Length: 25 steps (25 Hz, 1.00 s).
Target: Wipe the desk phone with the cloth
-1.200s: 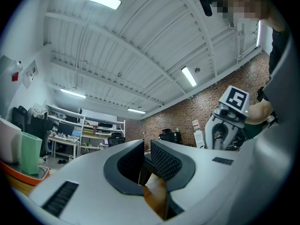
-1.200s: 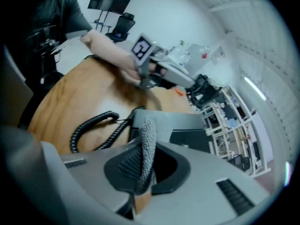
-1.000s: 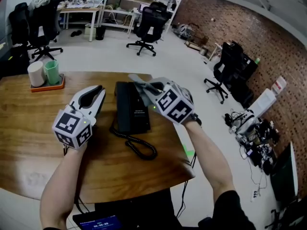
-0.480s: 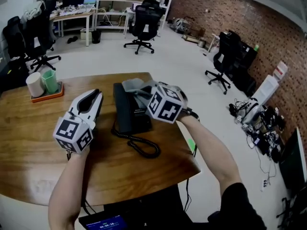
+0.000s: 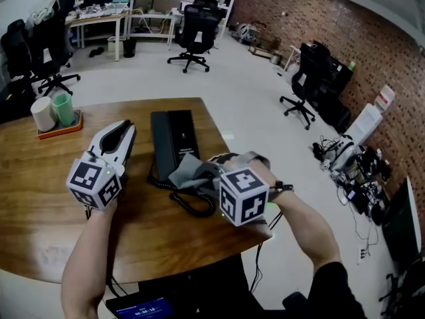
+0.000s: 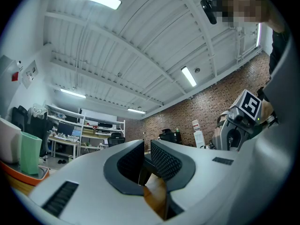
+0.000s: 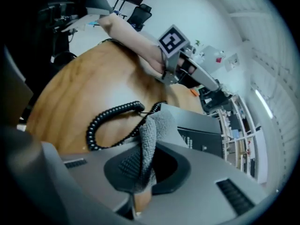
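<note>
A black desk phone (image 5: 171,140) lies on the round wooden table (image 5: 46,198), and its coiled cord (image 5: 194,203) loops off its near end. My right gripper (image 5: 202,176) is shut on a grey cloth (image 5: 186,171), which hangs over the phone's near edge and the cord. In the right gripper view the cloth (image 7: 153,128) sticks out between the jaws, with the phone (image 7: 202,134) and the cord (image 7: 108,119) just beyond. My left gripper (image 5: 121,131) rests to the left of the phone, apart from it. Its jaws (image 6: 146,154) are shut on nothing.
An orange tray (image 5: 61,126) with a white cup and a green cup (image 5: 64,109) sits at the table's far left. The table's right edge (image 5: 246,198) runs just past my right hand. Office chairs (image 5: 194,28) and desks stand on the floor beyond.
My right gripper has drawn the cloth from the phone's far part down to its near end, over the cord. The left gripper has hardly moved.
</note>
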Available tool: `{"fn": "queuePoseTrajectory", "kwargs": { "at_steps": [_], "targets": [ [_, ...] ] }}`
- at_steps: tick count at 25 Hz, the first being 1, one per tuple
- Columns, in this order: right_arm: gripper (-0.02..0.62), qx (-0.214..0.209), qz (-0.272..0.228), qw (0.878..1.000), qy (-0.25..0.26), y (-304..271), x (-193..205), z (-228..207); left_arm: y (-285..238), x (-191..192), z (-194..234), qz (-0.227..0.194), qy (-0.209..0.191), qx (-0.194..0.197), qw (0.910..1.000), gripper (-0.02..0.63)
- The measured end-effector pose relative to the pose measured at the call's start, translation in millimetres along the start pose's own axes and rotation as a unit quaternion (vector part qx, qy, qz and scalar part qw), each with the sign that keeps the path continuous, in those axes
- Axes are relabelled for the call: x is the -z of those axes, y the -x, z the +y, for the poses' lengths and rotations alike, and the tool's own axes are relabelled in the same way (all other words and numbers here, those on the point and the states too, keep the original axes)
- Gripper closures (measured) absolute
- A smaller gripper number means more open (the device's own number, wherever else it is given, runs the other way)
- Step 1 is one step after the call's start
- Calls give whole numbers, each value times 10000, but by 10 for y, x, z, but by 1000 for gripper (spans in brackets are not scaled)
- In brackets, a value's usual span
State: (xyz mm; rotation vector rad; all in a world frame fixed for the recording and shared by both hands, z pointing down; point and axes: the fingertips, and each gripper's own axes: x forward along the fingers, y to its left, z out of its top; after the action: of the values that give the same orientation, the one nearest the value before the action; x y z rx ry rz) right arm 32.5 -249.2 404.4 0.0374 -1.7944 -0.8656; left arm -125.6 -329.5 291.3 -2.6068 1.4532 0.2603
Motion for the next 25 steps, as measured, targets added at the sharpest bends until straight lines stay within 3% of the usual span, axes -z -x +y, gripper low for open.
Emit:
{"fn": "queuePoseTrajectory", "kwargs": {
  "at_steps": [2,4,8,11,17,25],
  "targets": [
    [569,153,-120,9994,-279,59,46,-157,-2,0,1,0,-3,6,10000,572],
    [569,856,-324,9911,-967,130,153,-645,-1,-2,3,2,-4,5,10000,572],
    [569,2198,-664,9413,-2477,192,466,-1666,4,2,0,1,8,8,10000,572],
    [569,2474,-731,9210,-2918,45,572,-2043,9,22,0,-15,22,1,10000,572],
    [571,2123,-403,9332,-2872,-240,638,-1961,6,9,-17,-18,13,26,10000,572],
    [571,1514,-203,9669,-2044,-120,438,-1095,4,-8,-3,-12,4,10,10000,572]
  ]
}}
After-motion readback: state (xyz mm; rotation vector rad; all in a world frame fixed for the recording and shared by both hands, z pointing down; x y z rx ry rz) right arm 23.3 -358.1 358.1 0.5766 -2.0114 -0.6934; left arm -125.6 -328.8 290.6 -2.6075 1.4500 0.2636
